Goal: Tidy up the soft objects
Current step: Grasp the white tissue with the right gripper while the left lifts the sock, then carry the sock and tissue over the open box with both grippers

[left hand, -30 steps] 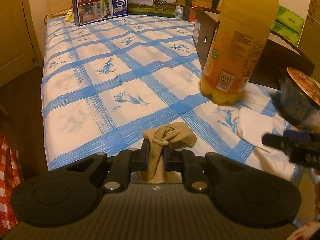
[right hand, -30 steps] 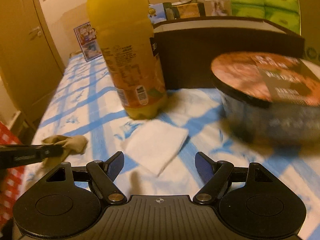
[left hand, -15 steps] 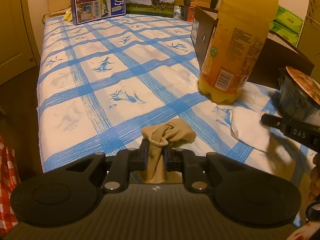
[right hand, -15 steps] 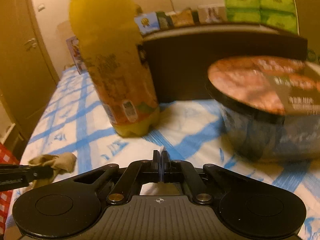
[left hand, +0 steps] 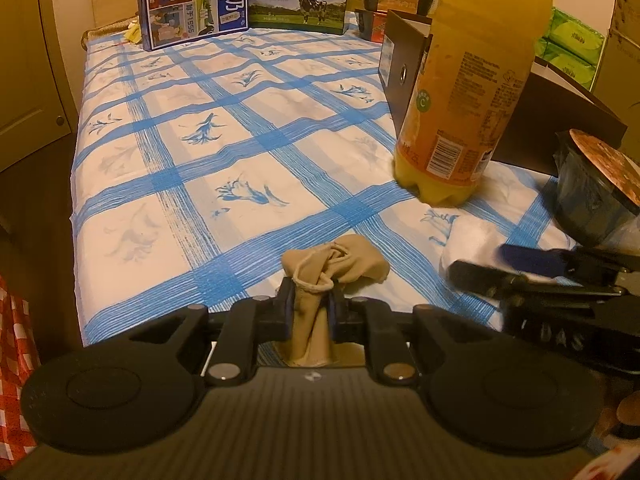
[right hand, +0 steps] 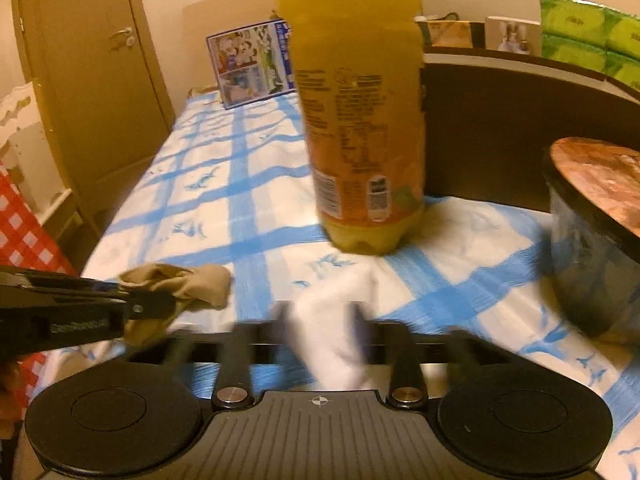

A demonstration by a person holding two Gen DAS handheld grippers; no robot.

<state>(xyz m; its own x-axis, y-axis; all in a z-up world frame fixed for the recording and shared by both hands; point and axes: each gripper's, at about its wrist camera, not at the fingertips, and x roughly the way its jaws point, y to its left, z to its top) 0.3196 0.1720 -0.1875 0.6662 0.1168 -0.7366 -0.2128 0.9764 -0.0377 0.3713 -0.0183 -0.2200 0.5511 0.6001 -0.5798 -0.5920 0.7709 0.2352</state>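
A crumpled beige sock [left hand: 352,260] lies on the blue-checked bedspread [left hand: 224,148], and my left gripper [left hand: 310,300] is shut on its near end. The right wrist view shows the same sock [right hand: 192,284] in the left gripper [right hand: 160,306] at the left edge. A white folded cloth [right hand: 332,344] lies between the blurred fingers of my right gripper [right hand: 320,316], whose jaws are opening. In the left wrist view the right gripper [left hand: 492,268] reaches in from the right over the white cloth [left hand: 472,240].
A tall orange juice bottle [left hand: 468,120] stands just beyond the cloth. A dark lidded bowl [left hand: 596,196] sits at the right, a dark box [left hand: 560,108] behind it. Milk cartons [left hand: 192,4] line the far edge. Green tissue packs [left hand: 572,44] are stacked far right.
The right gripper went from open to shut on the white cloth's edge, then spread again while shifting left. The left gripper kept still, gripping the sock.
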